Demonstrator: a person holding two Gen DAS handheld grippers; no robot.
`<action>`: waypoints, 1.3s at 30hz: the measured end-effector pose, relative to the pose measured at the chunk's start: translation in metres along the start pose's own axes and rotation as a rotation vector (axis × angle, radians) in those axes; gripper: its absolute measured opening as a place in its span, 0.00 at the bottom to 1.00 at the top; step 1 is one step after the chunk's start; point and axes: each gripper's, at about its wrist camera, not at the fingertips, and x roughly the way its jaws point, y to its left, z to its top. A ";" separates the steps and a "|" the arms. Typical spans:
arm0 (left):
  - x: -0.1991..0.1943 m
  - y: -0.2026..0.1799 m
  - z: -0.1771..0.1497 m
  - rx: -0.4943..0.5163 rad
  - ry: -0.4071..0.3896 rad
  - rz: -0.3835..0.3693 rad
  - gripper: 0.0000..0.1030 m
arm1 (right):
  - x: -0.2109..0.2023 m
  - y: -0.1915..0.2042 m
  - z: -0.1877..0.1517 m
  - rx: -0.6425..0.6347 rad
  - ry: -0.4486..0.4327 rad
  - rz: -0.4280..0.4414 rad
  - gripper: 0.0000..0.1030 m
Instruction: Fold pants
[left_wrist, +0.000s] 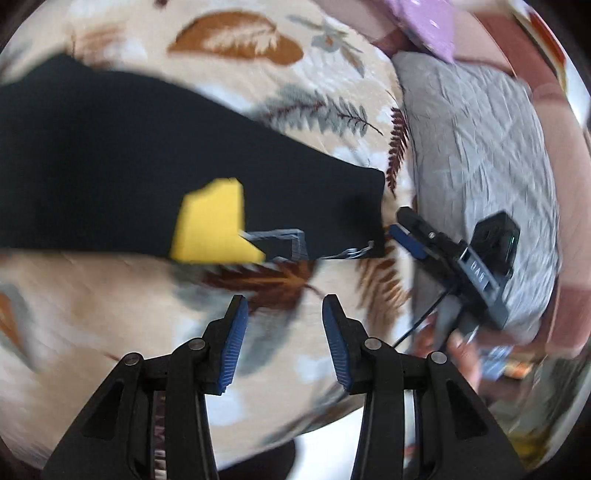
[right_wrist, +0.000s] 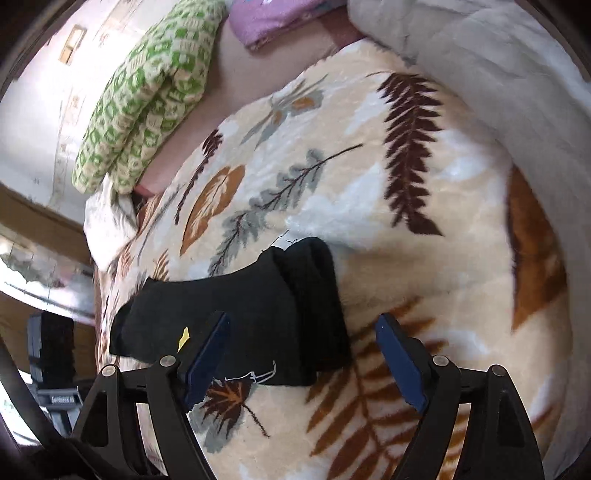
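Black pants (left_wrist: 122, 162) with a yellow patch (left_wrist: 216, 225) lie flat on a cream leaf-print blanket (left_wrist: 129, 302). In the right wrist view the pants (right_wrist: 251, 314) lie just ahead of the fingers, the waist end nearest. My left gripper (left_wrist: 284, 304) is open and empty, hovering over the blanket just short of the pants' near edge. My right gripper (right_wrist: 301, 323) is open and empty above the pants' end. The right gripper also shows in the left wrist view (left_wrist: 404, 232), beside the pants' right corner. A white drawstring (right_wrist: 255, 376) hangs out at the near edge.
A grey quilt (left_wrist: 476, 155) lies to the right of the blanket. A green-patterned blanket (right_wrist: 147, 96) and a purple cloth (right_wrist: 273, 18) sit at the far end of the bed. The bed's edge and dark furniture (right_wrist: 51, 350) are at the left.
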 end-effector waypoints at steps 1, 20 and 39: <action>0.006 -0.003 -0.002 -0.026 -0.001 -0.008 0.39 | 0.002 -0.001 0.002 -0.001 0.009 0.009 0.80; 0.020 0.001 0.008 -0.266 -0.089 -0.070 0.37 | 0.008 0.014 0.020 -0.161 -0.004 0.176 0.74; -0.222 0.287 0.070 -0.350 -0.325 0.351 0.40 | 0.039 0.035 -0.003 -0.175 0.081 0.048 0.70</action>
